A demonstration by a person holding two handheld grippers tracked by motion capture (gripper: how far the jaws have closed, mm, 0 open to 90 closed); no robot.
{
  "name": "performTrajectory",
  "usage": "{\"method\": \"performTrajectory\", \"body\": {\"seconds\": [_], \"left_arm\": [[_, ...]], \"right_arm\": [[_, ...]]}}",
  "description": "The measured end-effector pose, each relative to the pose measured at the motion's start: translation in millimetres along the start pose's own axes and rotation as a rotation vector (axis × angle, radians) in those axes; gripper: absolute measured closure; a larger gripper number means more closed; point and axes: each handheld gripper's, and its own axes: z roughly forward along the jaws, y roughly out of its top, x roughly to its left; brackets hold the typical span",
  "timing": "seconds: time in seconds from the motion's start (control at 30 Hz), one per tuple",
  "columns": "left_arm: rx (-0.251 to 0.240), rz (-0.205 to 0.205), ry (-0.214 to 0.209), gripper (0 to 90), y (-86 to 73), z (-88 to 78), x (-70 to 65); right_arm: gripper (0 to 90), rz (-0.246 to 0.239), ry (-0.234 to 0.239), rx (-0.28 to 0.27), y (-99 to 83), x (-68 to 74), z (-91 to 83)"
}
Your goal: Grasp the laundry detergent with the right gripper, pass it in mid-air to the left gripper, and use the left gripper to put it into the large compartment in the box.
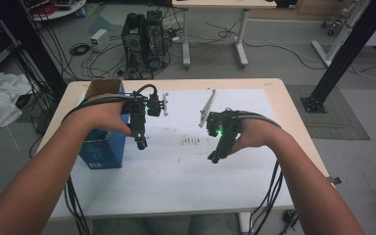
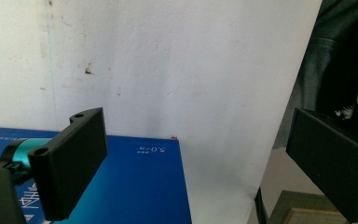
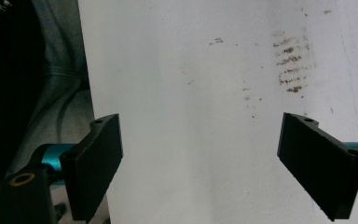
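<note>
Left gripper (image 2: 196,168) jaws wide, empty, over blue box (image 2: 135,186), right gripper (image 3: 200,163) likewise, over stained sheet (image 3: 214,93)

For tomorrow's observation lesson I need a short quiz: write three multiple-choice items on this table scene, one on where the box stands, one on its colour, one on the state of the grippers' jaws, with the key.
1. Where does the box stand on the table?
A. at its left edge
B. at its middle
C. at its right edge

2. What colour are the box's sides?
A. red
B. blue
C. green

3. How do the jaws of the left gripper and the right gripper stand?
A. both shut
B. one open, one shut
C. both open

Key: 1 A, the high view shows it at the left edge; 2 B, its walls are blue; 3 C, each gripper view shows a wide empty gap between the jaws.
</note>
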Motion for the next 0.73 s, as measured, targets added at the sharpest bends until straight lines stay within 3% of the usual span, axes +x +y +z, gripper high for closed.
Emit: {"method": "performTrajectory", "body": {"seconds": [0.73], "left_arm": [[-0.011, 0.010, -0.009, 5.2, 0.9, -0.5, -0.2]], "right_arm": [[13.2, 0.009, 0.000, 0.001, 0.5, -2.9, 0.2]]}}
